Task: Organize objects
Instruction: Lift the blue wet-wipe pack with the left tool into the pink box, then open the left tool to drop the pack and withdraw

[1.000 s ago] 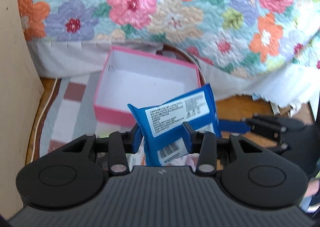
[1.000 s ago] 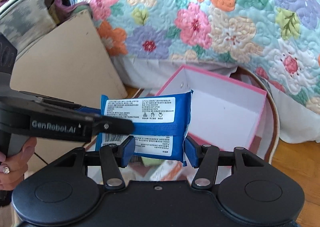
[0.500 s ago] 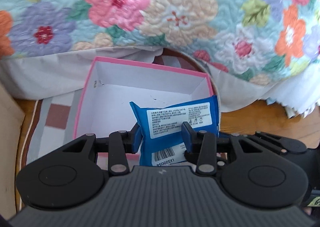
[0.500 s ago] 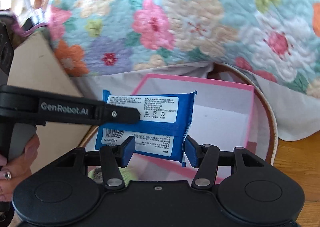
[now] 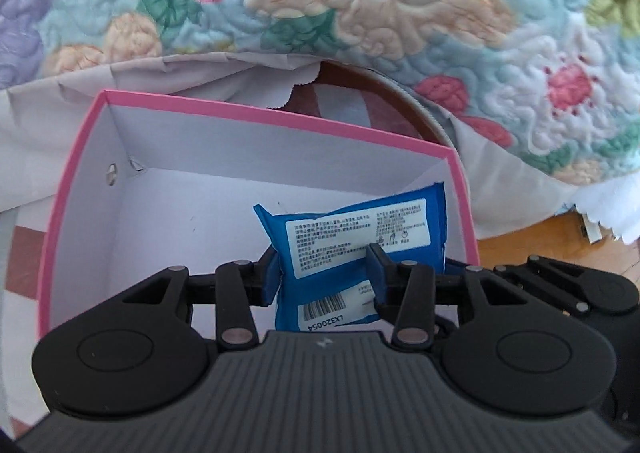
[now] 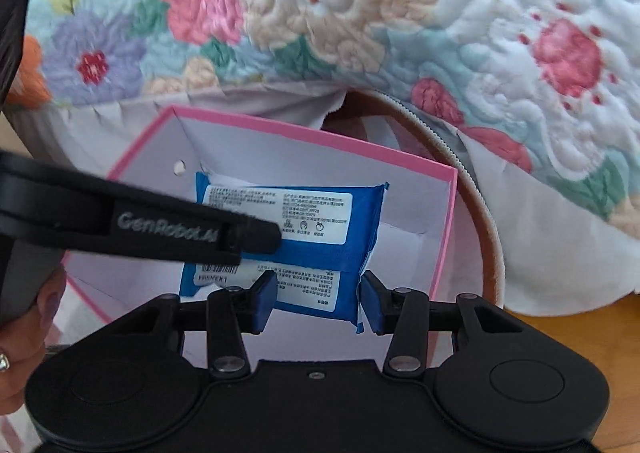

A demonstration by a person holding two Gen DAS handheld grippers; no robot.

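A blue packet of wipes with a white label is held by both grippers inside an open pink box with a white interior. My left gripper is shut on one end of the packet. My right gripper is shut on the packet's other end. In the right wrist view the left gripper's black finger crosses in front of the packet from the left. The packet hangs low in the box; I cannot tell whether it touches the floor.
A floral quilt with a white skirt hangs right behind the box. A round brown-rimmed basket edge curves behind the box's right side. Wooden floor shows at the right. A striped mat lies left of the box.
Both grippers have moved forward and down with the packet, from in front of the box to inside it. The box and quilt now appear much closer.
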